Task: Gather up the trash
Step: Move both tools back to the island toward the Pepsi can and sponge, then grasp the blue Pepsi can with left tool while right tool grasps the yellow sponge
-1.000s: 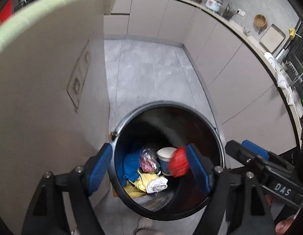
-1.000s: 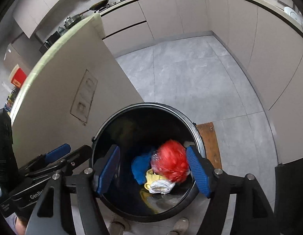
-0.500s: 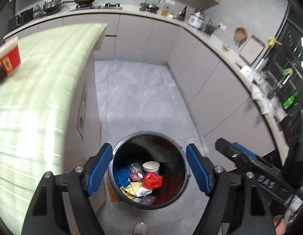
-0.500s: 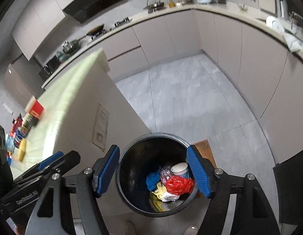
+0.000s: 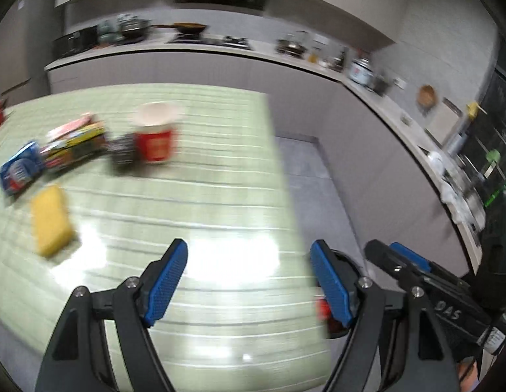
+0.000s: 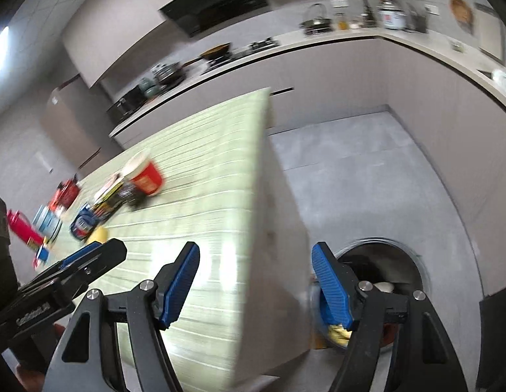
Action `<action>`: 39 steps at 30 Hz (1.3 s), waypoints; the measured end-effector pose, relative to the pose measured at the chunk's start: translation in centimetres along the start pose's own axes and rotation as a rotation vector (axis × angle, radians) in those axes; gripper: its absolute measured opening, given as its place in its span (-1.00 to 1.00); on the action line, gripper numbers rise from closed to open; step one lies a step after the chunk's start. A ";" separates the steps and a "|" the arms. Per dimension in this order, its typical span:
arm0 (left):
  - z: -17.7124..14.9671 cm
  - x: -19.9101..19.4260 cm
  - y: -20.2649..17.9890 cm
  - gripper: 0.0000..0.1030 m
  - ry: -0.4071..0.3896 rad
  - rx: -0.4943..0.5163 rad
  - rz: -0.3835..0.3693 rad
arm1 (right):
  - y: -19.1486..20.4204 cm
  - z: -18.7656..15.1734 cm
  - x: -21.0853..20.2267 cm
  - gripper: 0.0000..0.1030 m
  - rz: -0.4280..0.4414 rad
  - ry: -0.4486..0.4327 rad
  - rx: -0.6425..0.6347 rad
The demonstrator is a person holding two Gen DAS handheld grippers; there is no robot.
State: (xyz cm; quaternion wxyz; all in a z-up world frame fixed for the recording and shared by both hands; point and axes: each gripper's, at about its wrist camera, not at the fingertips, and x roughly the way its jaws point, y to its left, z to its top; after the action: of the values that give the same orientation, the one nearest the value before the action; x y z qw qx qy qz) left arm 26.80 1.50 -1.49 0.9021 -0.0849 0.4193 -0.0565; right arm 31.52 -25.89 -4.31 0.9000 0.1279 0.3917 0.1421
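Both grippers hang over the green counter (image 5: 187, 212) with nothing in them. The left gripper (image 5: 248, 285) has its blue pads spread wide and only bare countertop shows between them; the right gripper (image 6: 256, 285) is spread just as wide, straddling the counter's edge.

The trash left to collect sits at about ten o'clock from the left gripper: a red paper cup (image 5: 156, 134) standing upright, a dark crumpled wrapper (image 5: 122, 155) touching its side, a colourful carton (image 5: 74, 145) beside that, a blue packet (image 5: 19, 168) further round toward nine o'clock, and a yellow sponge-like block (image 5: 50, 220) nearer in. The bin (image 6: 380, 281) stands on the floor at about four o'clock from the right gripper, hard against the counter's end, with scraps already inside.

The view is smeared, so aim looks like the main risk. The cup and wrapper touch; a pad coming in between them could tip the empty cup and roll it toward the edge. Both grippers are close together, so reaching for the same cluster may make them collide. A light packet pinched by a corner could slip out short of the bin.
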 end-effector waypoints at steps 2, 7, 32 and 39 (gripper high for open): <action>-0.1 -0.5 3.7 0.53 -0.006 -0.016 0.033 | 3.5 -0.4 1.2 0.42 0.018 0.007 -0.022; -0.8 -1.7 12.7 0.53 -0.002 -0.056 0.112 | 12.3 -2.0 4.8 0.42 0.061 0.026 -0.066; 0.2 -2.4 29.4 0.53 -0.013 -0.217 0.271 | 33.2 -4.4 20.6 0.42 0.222 0.235 -0.432; 2.5 -0.2 31.7 0.53 0.042 -0.110 0.158 | 35.4 -5.1 24.0 0.42 0.056 0.220 -0.430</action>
State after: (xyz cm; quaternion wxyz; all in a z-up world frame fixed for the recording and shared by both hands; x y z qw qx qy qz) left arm 29.55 32.79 -6.12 0.8888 -0.0995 0.4460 0.0363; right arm 37.90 16.09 -11.56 0.8540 -0.0720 0.4446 0.2603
